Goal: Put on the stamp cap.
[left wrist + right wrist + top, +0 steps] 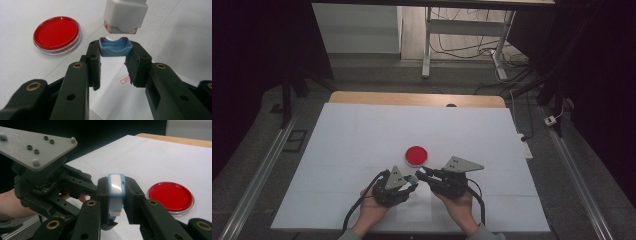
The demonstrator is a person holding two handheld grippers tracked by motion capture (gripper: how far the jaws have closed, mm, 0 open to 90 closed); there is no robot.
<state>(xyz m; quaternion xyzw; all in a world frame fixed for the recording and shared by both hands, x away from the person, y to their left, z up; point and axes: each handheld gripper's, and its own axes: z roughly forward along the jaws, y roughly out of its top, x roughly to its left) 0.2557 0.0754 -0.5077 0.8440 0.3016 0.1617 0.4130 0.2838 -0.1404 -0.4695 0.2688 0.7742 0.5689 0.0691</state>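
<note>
A red ink pad (57, 33), a blue cap (115, 46), a white stamp body (125, 15) and black claws.

- The pad (416, 155) lies on the sheet (362, 145) that covers the counter (417, 99), near its middle.
- Both hand-held grippers sit at the near edge, just before the pad: the left hand-held gripper (411, 181) to the left, the right hand-held gripper (422, 175) to the right, tips nearly meeting.
- In the left gripper view, the cap (115, 46) sits between the left jaws, with the stamp (125, 15) just beyond it, a small gap apart.
- The pad (57, 34) lies left of both there.
- A slip (123, 80) lies on the sheet below the jaws.
- In the right gripper view, the stamp (116, 192) stands between the right jaws, the pad (170, 197) to its right.
</note>
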